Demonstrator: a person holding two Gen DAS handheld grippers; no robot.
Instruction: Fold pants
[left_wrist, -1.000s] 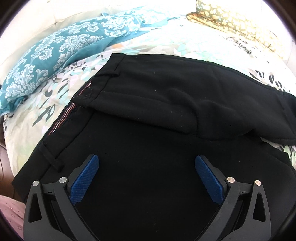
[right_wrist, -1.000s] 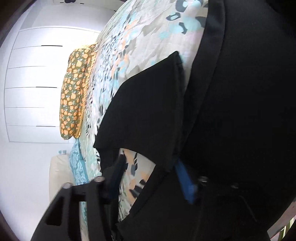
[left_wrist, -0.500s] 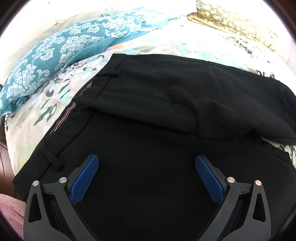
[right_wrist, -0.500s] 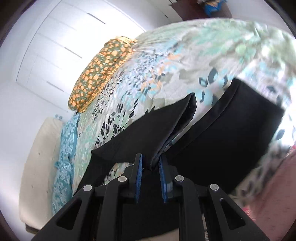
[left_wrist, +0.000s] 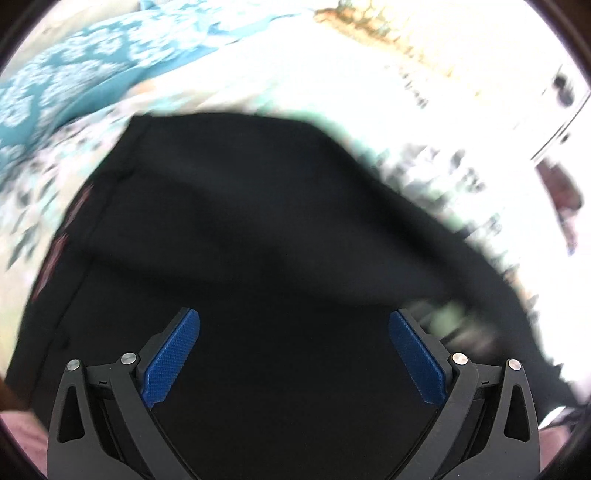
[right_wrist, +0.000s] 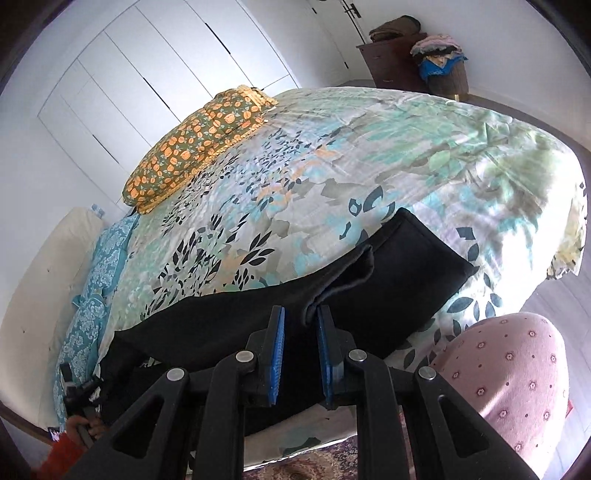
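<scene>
The black pants (left_wrist: 280, 229) lie on a floral bedspread (right_wrist: 369, 147); the left wrist view is blurred. My left gripper (left_wrist: 295, 354) hangs open above the upper part of the pants, near the waistband, with nothing between its blue pads. My right gripper (right_wrist: 301, 332) is shut on a fold of one pant leg (right_wrist: 343, 273), which is raised off the bed. The other leg (right_wrist: 413, 266) lies flat beyond it, its hem toward the bed's right edge.
An orange-patterned pillow (right_wrist: 195, 144) and teal pillows (right_wrist: 107, 258) lie along the bed's far side and head. A person's knee in pink dotted cloth (right_wrist: 509, 376) is at lower right. A dresser (right_wrist: 391, 55) and a laundry basket (right_wrist: 443, 70) stand by the far wall.
My right gripper has closed on the pant leg, rolled upright and risen with it. My left gripper stays open but has lifted and tilted, and its view is now blurred.
</scene>
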